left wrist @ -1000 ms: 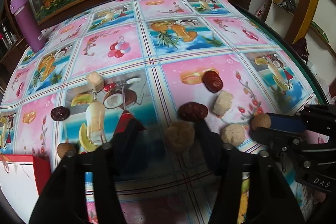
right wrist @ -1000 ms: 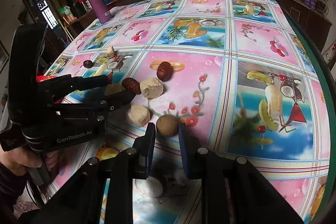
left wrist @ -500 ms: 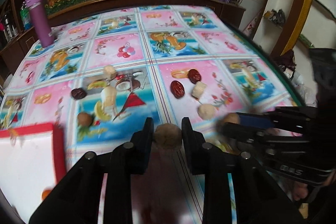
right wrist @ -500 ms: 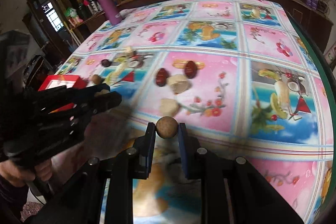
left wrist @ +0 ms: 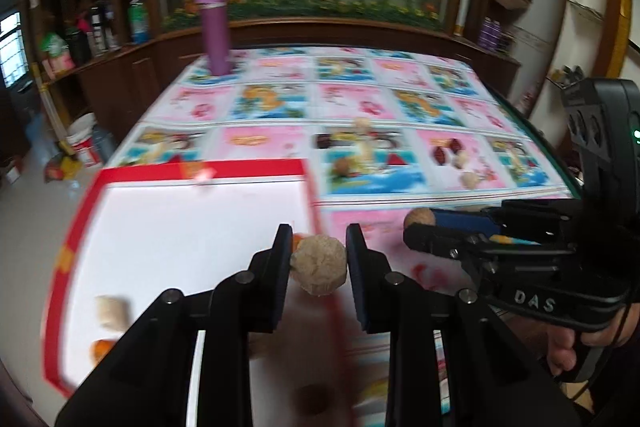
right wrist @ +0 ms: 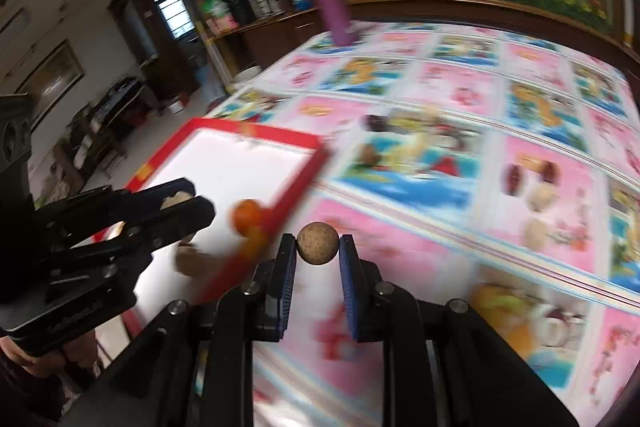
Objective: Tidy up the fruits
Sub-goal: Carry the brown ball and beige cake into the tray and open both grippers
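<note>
While my left tongs (left wrist: pixel 319 251) are clamped on a pale, bumpy round fruit (left wrist: pixel 319 264), they hang over the right-hand rim of the red-edged white tray (left wrist: pixel 192 227). My right tongs (right wrist: pixel 318 253) pinch a smaller brown ball fruit (right wrist: pixel 318 242) just beside the tray's corner, above the pink squares of the patterned cloth on the worktop (right wrist: pixel 460 227). Inside the tray lie a pale chunk (left wrist: pixel 112 311) and an orange piece (left wrist: pixel 100 349) near its front left (both blurred). Farther out on the cloth sit two dark red dates (left wrist: pixel 446 151), two pale lumps (left wrist: pixel 466 171) and a brown ball (left wrist: pixel 343 166). A purple flask (left wrist: pixel 214 27) stands at the far edge.
</note>
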### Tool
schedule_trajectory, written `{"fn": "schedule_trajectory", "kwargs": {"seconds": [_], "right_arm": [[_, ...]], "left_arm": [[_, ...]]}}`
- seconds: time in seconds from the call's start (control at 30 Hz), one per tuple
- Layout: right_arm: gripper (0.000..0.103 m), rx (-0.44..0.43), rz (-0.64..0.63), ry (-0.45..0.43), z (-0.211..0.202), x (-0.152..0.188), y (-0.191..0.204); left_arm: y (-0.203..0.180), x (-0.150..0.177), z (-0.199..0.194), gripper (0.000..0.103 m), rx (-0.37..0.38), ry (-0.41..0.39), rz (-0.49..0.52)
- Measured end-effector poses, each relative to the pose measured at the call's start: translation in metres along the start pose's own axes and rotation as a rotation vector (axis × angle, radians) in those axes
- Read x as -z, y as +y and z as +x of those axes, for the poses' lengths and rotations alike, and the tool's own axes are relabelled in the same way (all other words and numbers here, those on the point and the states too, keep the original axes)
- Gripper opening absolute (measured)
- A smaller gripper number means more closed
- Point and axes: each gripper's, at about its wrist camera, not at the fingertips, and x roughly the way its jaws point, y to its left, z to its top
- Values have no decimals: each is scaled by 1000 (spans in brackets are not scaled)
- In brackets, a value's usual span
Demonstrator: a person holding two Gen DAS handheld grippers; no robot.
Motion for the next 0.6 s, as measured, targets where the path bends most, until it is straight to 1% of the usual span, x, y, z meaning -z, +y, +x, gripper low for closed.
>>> {"fn": "schedule_trajectory", "kwargs": {"seconds": [0.13, 0.27, 0.4, 0.6], "right_arm": [[20, -29, -52, 21, 23, -6, 36], [20, -45, -81, 44, 43, -8, 63], [20, -57, -108, 73, 55, -5, 82], [20, -54, -127, 89, 67, -3, 102]], "left_arm": [[32, 11, -7, 29, -59, -7, -36], [59, 23, -9, 29, -108, 3, -63], [79, 37, -7, 29, -122, 21, -93], [94, 47, -8, 29, -147, 28, -103]]}}
